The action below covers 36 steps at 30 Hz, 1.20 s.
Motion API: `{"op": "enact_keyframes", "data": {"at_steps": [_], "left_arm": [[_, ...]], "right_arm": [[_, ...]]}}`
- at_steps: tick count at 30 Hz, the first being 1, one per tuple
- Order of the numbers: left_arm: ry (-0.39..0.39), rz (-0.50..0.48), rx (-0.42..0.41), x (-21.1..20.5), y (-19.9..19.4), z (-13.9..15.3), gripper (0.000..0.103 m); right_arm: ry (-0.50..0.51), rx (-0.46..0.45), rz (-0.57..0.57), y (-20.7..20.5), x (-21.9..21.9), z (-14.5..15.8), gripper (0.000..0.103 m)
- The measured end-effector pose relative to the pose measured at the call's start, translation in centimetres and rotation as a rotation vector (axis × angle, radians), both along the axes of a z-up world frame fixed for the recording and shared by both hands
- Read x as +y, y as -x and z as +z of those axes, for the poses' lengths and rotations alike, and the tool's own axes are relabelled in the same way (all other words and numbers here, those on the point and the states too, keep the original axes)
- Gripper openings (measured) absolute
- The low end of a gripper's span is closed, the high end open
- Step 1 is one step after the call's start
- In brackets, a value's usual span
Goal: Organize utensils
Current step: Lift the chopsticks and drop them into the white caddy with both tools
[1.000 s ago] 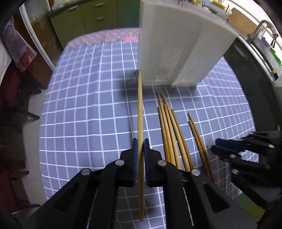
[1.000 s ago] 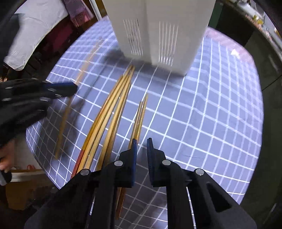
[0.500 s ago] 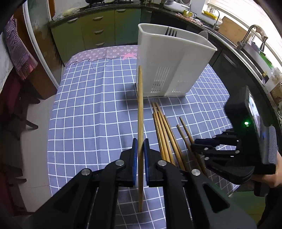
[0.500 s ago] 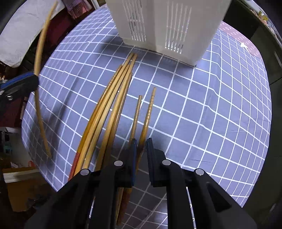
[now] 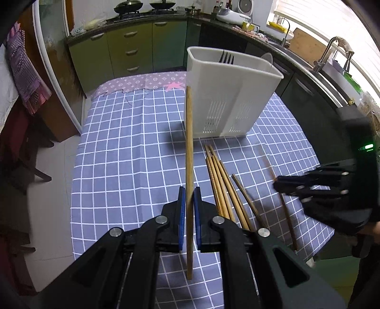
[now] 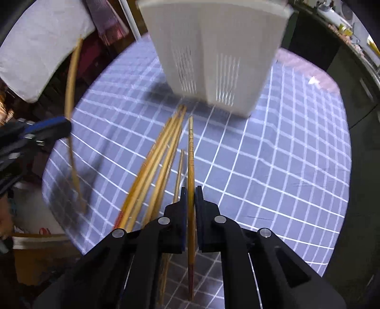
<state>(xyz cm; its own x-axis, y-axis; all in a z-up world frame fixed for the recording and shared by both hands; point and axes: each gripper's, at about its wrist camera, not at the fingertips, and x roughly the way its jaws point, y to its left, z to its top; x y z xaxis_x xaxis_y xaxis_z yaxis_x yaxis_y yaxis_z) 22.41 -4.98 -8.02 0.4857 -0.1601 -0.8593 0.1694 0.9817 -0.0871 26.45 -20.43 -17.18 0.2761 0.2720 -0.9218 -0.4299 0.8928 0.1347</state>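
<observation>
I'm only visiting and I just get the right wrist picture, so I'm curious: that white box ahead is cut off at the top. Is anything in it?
Observer: Yes. The left wrist view shows the white holder's open top, with a fork and what looks like a spoon standing in it.
Visitor: And the blurry dark thing at my left edge?
Observer: That's the left gripper. Its blue pads are shut on one chopstick, whose far end points at the holder.
Visitor: What's behind the box?
Observer: Green kitchen cabinets, with pans on a stove above them.
</observation>
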Motion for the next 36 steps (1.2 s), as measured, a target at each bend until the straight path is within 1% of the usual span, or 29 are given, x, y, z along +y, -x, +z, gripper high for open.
{"op": "enact_keyframes", "data": {"at_steps": [3,9,13,20,36], "left_arm": [[0.001,-0.003,-0.017,0.2,0.3,0.6,0.007],[0.002,-0.01,-0.047,0.4,1.0,1.7,0.007],[-0.005,-0.008,-0.073,0.6,1.4,2.5,0.007],[-0.019,-0.02,-0.092,0.3,1.6,3.2,0.007],[-0.009,-0.042,-0.089,-0.1,1.3,3.6,0.007]], "right_arm": [[-0.055,-0.07,-0.013,1.4,-1.3,3.0,0.007],[-0.113,-0.169,-0.043,2.4,-4.1,6.9,0.007],[-0.122,-0.191,-0.056,3.0,-5.4,7.4,0.007],[-0.128,-0.188,-0.062,3.1,-6.2,7.1,0.007],[-0.133,-0.194,-0.061,3.1,-5.8,7.4,0.007]]}}
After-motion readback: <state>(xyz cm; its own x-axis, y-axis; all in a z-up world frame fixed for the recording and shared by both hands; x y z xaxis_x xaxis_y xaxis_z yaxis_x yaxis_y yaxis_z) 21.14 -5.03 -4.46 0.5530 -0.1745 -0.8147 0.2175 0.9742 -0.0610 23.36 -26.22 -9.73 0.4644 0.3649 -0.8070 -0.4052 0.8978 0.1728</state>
